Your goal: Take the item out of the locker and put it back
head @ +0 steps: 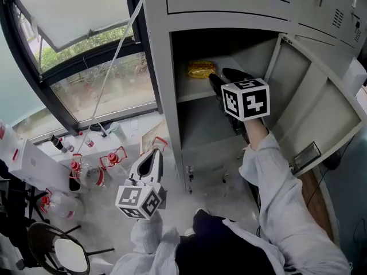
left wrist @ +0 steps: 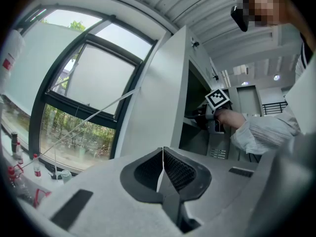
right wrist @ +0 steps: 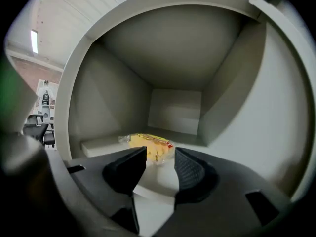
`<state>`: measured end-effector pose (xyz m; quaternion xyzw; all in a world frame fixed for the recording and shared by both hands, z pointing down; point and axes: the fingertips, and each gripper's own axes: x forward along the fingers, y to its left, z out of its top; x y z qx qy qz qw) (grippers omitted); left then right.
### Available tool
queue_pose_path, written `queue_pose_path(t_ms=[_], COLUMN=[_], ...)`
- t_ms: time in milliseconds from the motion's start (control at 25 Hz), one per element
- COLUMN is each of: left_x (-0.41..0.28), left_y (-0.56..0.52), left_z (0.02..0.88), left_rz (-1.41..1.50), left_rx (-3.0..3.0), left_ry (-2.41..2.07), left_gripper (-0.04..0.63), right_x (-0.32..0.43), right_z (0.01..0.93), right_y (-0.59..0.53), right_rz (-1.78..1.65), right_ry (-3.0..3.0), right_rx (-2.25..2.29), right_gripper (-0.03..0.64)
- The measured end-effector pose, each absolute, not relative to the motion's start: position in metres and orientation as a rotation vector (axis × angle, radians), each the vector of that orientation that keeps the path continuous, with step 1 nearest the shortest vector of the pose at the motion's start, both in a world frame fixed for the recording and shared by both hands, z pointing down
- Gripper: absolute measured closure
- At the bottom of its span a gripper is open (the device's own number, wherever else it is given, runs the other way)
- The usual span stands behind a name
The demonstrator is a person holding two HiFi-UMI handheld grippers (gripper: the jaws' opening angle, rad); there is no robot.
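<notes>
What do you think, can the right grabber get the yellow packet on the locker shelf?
Probably yes. The right gripper is inside the open locker, jaws apart and aimed at the yellow packet lying just ahead on the shelf. Nothing seems to stand between them.

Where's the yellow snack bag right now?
The yellow snack bag lies on the upper shelf inside the open locker, toward its left side, just ahead of the right gripper, whose jaws stand apart.
</notes>
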<state>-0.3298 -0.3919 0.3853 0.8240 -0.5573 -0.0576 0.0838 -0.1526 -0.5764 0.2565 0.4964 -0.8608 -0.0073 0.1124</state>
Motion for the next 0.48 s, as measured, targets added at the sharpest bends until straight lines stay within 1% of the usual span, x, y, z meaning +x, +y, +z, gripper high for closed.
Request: queue_pose_path(t_ms=[360,400,440,480], left_x=[-0.317,-0.316,-0.316,-0.315], left_y=[-0.397,-0.397,-0.396,-0.395], left_z=[0.396,0.396,0.397,0.397], left_rz=[-0.174,-0.173,-0.173,-0.173], left_rx=[2.454,2.454,2.454,2.453], left_ry=[-1.616,-1.613,-1.610,-1.608], left_gripper=[0.586,0.586,0.586,0.586], right_x=[-0.155,-0.154,-0.152,-0.149], right_z=[0.263,0.262,0.262,0.262], right_y=[-0.580,-0.581,-0.582,-0.583], right_rz=[-0.058,-0.074,-0.099,-0.126], right_ry=[-2.445,-2.427,-2.405,-2.386], right_rx=[1.375,1.385,1.399,1.409], right_gripper=[0.451,0.463,0.517,0.585])
